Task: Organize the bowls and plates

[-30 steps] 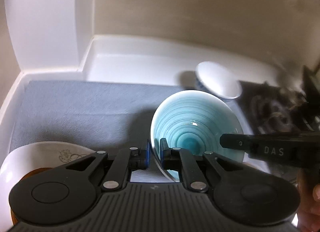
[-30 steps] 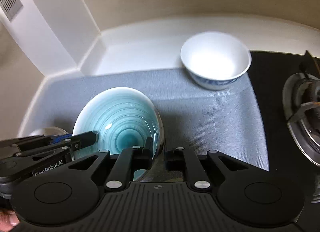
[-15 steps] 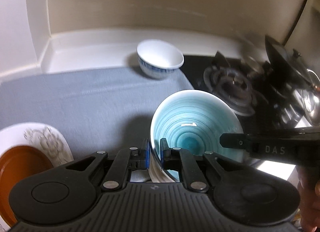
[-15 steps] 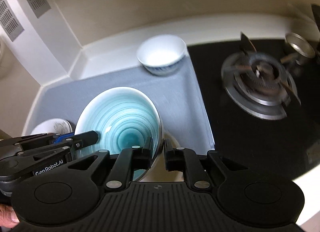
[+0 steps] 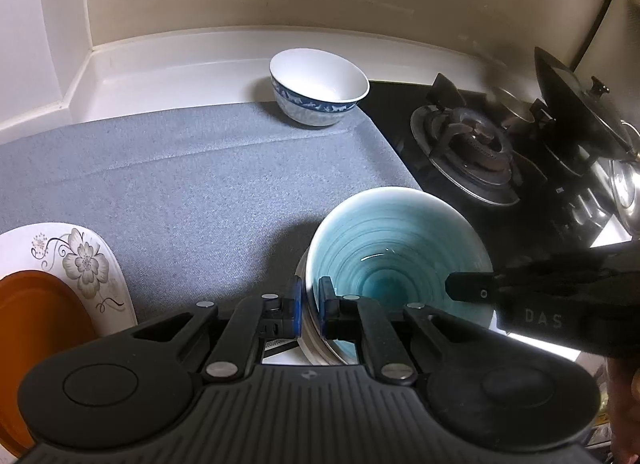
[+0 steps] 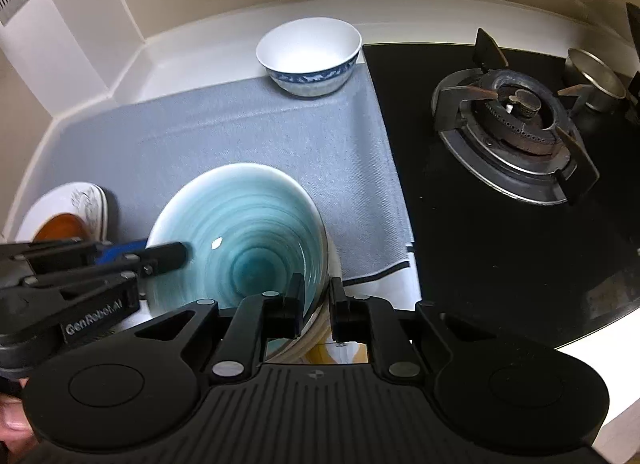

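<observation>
A turquoise glazed bowl hangs above the near right corner of the grey mat, held by both grippers. My left gripper is shut on its near left rim. On the opposite rim my right gripper is shut too, and it shows at the right of the left wrist view. A white bowl with a blue band stands upright at the mat's far edge. A floral white plate carrying an orange plate lies at the near left.
A black gas hob with a burner borders the mat on the right. Metal pots and a lid stand at its far side. White counter and beige walls close off the back and left. A person's fingers grip the left tool.
Both grippers have carried the turquoise bowl to the right, from mid-mat to the mat's edge beside the hob. The white bowl and plates now sit further left in view. Both grips are unchanged.
</observation>
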The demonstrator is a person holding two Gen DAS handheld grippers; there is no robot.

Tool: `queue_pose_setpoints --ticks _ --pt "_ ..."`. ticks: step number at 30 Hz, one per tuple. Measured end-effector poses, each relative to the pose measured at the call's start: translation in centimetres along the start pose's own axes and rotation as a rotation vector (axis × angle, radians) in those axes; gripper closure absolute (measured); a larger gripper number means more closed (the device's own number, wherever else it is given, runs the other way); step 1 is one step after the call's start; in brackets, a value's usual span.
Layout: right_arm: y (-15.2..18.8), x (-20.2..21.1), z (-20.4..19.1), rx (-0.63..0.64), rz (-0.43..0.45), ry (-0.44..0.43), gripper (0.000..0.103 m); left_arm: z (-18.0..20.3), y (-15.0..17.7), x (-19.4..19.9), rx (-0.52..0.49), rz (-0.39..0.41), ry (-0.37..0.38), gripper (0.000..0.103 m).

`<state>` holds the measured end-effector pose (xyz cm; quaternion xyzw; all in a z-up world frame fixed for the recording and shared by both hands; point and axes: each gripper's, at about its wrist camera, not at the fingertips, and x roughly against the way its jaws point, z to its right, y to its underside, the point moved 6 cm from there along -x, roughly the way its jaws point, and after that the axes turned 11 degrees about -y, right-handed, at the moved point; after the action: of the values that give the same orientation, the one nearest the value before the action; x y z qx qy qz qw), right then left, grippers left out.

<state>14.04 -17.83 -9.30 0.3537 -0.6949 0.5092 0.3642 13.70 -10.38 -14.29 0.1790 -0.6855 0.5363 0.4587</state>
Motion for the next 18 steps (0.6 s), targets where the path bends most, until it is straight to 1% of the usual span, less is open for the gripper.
queue_pose_setpoints --ticks 2,6,15,16,17,18 --pt "-0.1 0.0 0.1 -0.006 -0.006 -0.007 0.089 0.1 0.0 0.0 -0.006 0.002 -0.004 0.095" --pt "-0.1 0.2 0.0 0.011 -0.008 0.006 0.088 0.2 -0.1 0.1 0.002 0.003 -0.008 0.095" --pt "-0.6 1.4 0.5 0.018 0.045 -0.007 0.088 -0.1 -0.3 0.7 0.016 0.013 0.014 0.095" --pt "-0.6 1.3 0.6 0.016 0.044 -0.02 0.09 -0.2 -0.3 0.7 0.018 0.013 0.015 0.095" --pt "-0.6 1.1 0.7 0.007 0.04 -0.034 0.095 -0.2 -0.3 0.9 0.02 0.018 0.017 0.095" --pt "-0.6 0.9 0.8 -0.003 0.04 -0.038 0.095 -0.2 -0.4 1.1 0.021 0.022 0.02 0.095"
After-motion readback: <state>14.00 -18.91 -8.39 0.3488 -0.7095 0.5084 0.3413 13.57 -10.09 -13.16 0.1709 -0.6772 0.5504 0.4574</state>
